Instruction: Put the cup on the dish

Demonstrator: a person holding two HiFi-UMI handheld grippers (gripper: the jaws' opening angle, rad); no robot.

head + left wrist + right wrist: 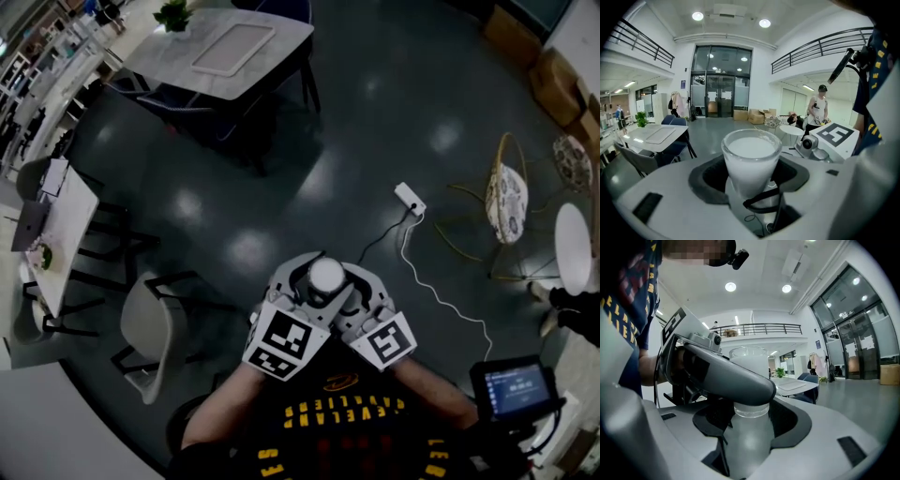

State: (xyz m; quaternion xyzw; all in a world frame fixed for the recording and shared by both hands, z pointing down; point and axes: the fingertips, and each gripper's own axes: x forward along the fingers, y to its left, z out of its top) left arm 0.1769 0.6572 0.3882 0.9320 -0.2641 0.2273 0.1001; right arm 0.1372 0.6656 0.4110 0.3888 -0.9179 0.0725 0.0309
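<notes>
Head view shows the cup from above as a pale round rim, held up in the air close to the person's chest and above the dark floor, right between the two tools. The left gripper has its tongs clamped on the cup: in the left gripper view the frosted, milky vessel stands upright in the notch of the dark pads, touching them on both sides. The right gripper is closed on the same cup, and in its own view the lower body sits between its pads while one arm of the left tongs crosses in front of the upper part (so both tools grip it at once). Each tool carries a cube with black-and-white square markers. The person's dark shirt bears yellow lettering, upside down to the camera, of which "EVELAND" and part of a second word can be read. A small lit screen sits at the person's right, its print too small to read. Farther out, a white power strip with its cable lies on the floor, and a tabletop with a white tray stands well apart.
</notes>
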